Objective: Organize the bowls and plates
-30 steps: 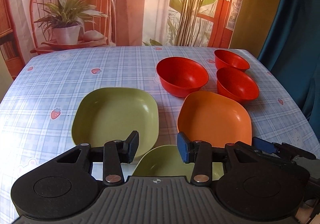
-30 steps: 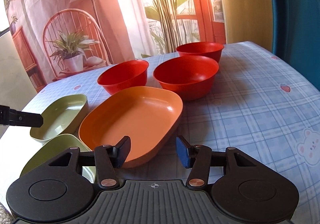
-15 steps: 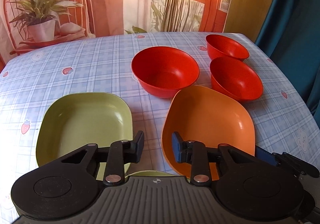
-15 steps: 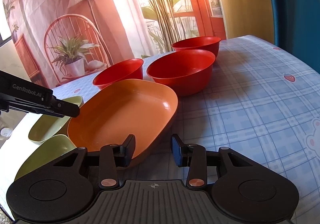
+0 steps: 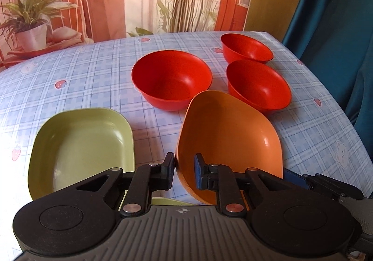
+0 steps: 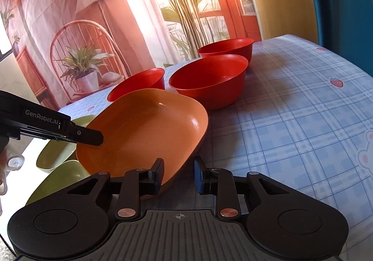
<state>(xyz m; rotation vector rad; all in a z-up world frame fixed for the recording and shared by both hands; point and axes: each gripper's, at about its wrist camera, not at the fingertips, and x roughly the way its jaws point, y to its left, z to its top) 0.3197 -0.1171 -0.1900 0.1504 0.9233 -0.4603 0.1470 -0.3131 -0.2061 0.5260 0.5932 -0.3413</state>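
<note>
1. Three red bowls stand on the checked tablecloth (image 5: 93, 79), all of them empty: a large one (image 5: 172, 79) toward the middle, a second (image 5: 258, 86) to its right, and a smaller one (image 5: 246, 47) behind that.
2. The orange plate (image 5: 229, 132) sits in front of the bowls with its near side tilted up; nothing lies in it.
3. A green plate (image 5: 79, 146) rests flat to the left, also empty — a second green plate (image 6: 63, 179) lies just below it at the table's near edge.
4. The left gripper (image 5: 184, 173) has just been closing, and the orange plate's left rim stands between its narrow jaws, which appear to pinch it.
5. The right gripper (image 6: 178, 175) has just been closing too; its left finger (image 6: 156, 173) lies inside the plate's near corner and the other outside — whether the pads press the rim I cannot tell.
</note>
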